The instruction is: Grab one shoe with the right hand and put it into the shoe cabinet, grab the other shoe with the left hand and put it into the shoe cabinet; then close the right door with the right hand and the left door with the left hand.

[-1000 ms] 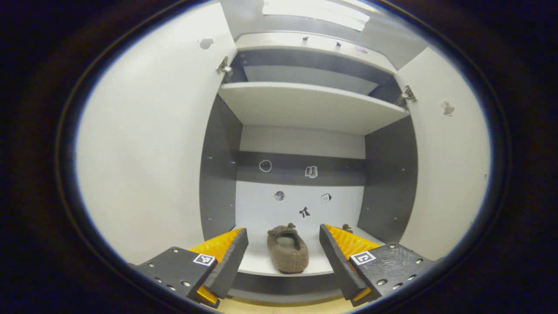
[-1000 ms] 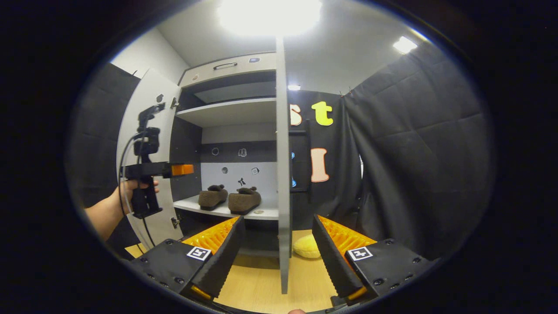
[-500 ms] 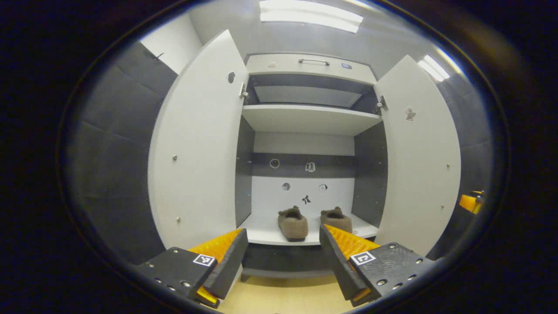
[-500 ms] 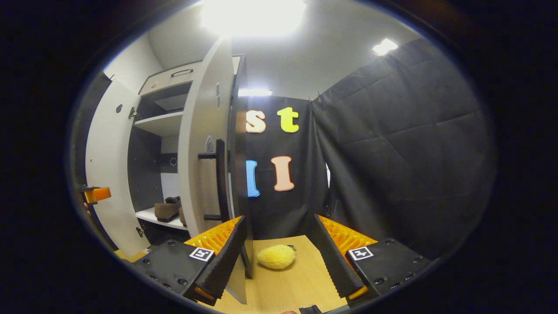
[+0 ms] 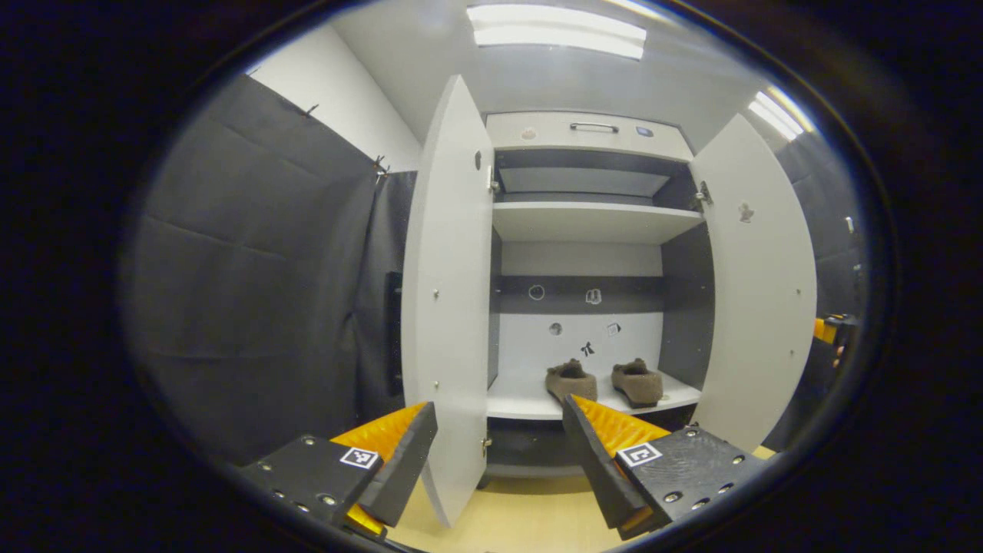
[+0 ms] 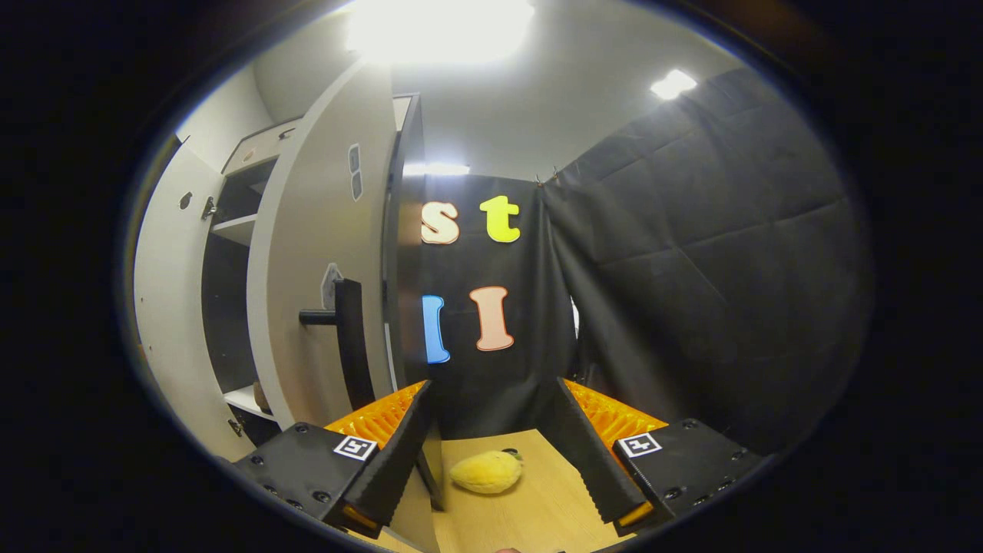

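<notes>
1. In the left gripper view, the shoe cabinet [image 5: 587,127] stands ahead with both doors swung out.
2. The two brown slippers sit side by side on the lower shelf [image 5: 530,403], toes toward the back panel. One slipper [image 5: 570,379] is at about 6 o'clock of the small stickers on the back panel, and the other slipper [image 5: 637,381] is just beside it, toward 3 o'clock.
3. The left door [image 5: 449,307] stands almost edge-on to this camera, its lower edge between the fingers of the left tool [image 5: 499,453].
4. The left tool is spread wide and holds nothing; one finger is on each side of the door edge, but I cannot tell if either touches it.
5. The right door [image 5: 760,292] is open at 3 o'clock of the shelves. Past its outer edge a part of the other tool shows, small and unclear.
6. In the right gripper view, the right door [image 6: 307,269] is seen from its outer face, with a dark bar handle [image 6: 349,342] on it.
7. The right tool [image 6: 491,453] is also spread wide and empty. Its left finger [image 6: 384,453] is near the bottom of the door; contact is not clear.
8. A yellow plush toy [image 6: 485,471] lies on the wooden floor [image 6: 537,507] between the fingers.
</notes>
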`<state>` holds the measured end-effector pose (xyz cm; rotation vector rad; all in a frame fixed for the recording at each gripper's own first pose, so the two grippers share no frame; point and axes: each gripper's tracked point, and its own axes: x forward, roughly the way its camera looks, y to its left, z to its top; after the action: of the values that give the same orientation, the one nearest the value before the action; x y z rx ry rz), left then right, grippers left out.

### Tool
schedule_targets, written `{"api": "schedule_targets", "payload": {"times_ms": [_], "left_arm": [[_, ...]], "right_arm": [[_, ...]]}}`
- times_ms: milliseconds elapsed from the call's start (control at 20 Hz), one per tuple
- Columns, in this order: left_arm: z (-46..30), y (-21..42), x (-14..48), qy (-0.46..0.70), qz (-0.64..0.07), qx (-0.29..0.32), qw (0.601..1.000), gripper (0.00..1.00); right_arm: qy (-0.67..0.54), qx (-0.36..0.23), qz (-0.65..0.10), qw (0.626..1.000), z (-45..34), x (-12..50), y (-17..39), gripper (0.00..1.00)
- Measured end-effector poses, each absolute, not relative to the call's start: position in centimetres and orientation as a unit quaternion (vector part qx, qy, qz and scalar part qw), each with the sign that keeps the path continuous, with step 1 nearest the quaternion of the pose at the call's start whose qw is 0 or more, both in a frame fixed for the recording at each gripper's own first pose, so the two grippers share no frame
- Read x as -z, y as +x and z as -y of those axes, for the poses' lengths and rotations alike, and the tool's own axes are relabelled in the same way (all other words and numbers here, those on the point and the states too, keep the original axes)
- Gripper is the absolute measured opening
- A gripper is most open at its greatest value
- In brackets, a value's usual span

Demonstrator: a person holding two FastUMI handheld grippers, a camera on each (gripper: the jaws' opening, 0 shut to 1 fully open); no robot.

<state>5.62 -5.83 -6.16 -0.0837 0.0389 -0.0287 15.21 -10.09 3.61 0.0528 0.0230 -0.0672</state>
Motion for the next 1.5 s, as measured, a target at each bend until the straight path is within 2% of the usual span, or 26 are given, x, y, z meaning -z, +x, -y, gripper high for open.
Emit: {"api": "schedule_targets", "payload": {"times_ms": [50, 100, 300, 350, 450, 500, 550, 650, 700, 800, 850, 900, 950, 1000, 1250, 1300, 1350, 1400, 1450, 1500], "left_arm": [[5.0, 5.6, 6.0, -0.040, -0.017, 0.011, 0.999, 0.96], [4.2, 5.5, 6.0, -0.039, -0.015, 0.005, 0.999, 1.00], [1.0, 5.9, 5.9, -0.043, -0.010, -0.007, 0.999, 1.00], [0.3, 6.2, 5.8, -0.046, -0.008, -0.008, 0.999, 0.96], [-0.7, 6.4, 5.7, -0.047, -0.006, -0.009, 0.999, 0.96], [-1.2, 6.4, 5.8, -0.048, -0.006, -0.010, 0.999, 1.00], [-1.7, 6.6, 5.9, -0.049, -0.007, -0.011, 0.999, 1.00], [-2.8, 6.8, 6.2, -0.048, -0.010, -0.012, 0.999, 1.00], [-3.3, 6.8, 6.3, -0.048, -0.011, -0.014, 0.999, 1.00], [-4.0, 6.6, 6.8, -0.051, -0.015, -0.017, 0.998, 1.00], [-4.5, 6.5, 6.9, -0.054, -0.017, -0.019, 0.998, 1.00], [-5.2, 6.5, 7.2, -0.056, -0.019, -0.021, 0.998, 1.00], [-5.8, 6.5, 7.4, -0.058, -0.020, -0.023, 0.998, 0.96], [-6.2, 6.4, 7.7, -0.059, -0.021, -0.025, 0.998, 1.00], [-9.2, 5.9, 8.7, -0.056, -0.031, -0.044, 0.997, 0.96], [-9.8, 5.6, 8.9, -0.055, -0.032, -0.048, 0.997, 0.96], [-10.3, 5.6, 9.0, -0.054, -0.033, -0.052, 0.997, 1.00], [-11.0, 5.4, 9.3, -0.053, -0.035, -0.055, 0.996, 1.00], [-11.6, 5.4, 9.5, -0.052, -0.038, -0.058, 0.996, 0.96], [-12.1, 5.3, 9.9, -0.052, -0.043, -0.062, 0.996, 0.96]], "right_arm": [[0.019, 0.039, -0.008, 0.999, 10.1, -3.9, 14.9, 0.96], [0.014, 0.044, -0.007, 0.999, 10.1, -3.9, 14.8, 0.96], [0.002, 0.040, -0.007, 0.999, 8.2, -4.2, 14.2, 0.96], [-0.005, 0.038, -0.006, 0.999, 7.6, -4.3, 14.0, 0.96], [-0.011, 0.035, -0.003, 0.999, 6.3, -4.5, 13.7, 0.96], [-0.009, 0.032, -0.003, 0.999, 5.7, -4.6, 13.6, 0.96], [-0.006, 0.029, -0.004, 1.000, 5.0, -4.5, 13.4, 0.92], [-0.004, 0.023, -0.005, 1.000, 3.6, -4.4, 13.3, 0.92], [-0.006, 0.021, -0.005, 1.000, 3.0, -4.5, 13.3, 0.96], [-0.008, 0.016, -0.004, 1.000, 1.7, -4.5, 13.3, 0.96], [-0.008, 0.011, -0.005, 1.000, 1.0, -4.5, 13.4, 0.92], [-0.008, 0.004, -0.006, 1.000, 0.0, -4.5, 13.4, 0.96], [-0.008, -0.002, -0.005, 1.000, -0.9, -4.4, 13.6, 0.96], [-0.009, -0.005, -0.004, 1.000, -1.8, -4.4, 13.8, 0.96], [-0.009, -0.039, 0.000, 0.999, -6.3, -4.6, 15.2, 0.96], [-0.012, -0.045, 0.001, 0.999, -7.3, -4.5, 15.4, 0.92], [-0.016, -0.050, 0.001, 0.999, -7.8, -4.4, 15.8, 0.92], [-0.021, -0.055, 0.000, 0.998, -8.7, -4.3, 16.2, 0.92], [-0.026, -0.055, -0.004, 0.998, -9.7, -3.9, 16.6, 0.92], [-0.031, -0.055, -0.005, 0.998, -10.2, -3.7, 16.9, 0.96]]}}
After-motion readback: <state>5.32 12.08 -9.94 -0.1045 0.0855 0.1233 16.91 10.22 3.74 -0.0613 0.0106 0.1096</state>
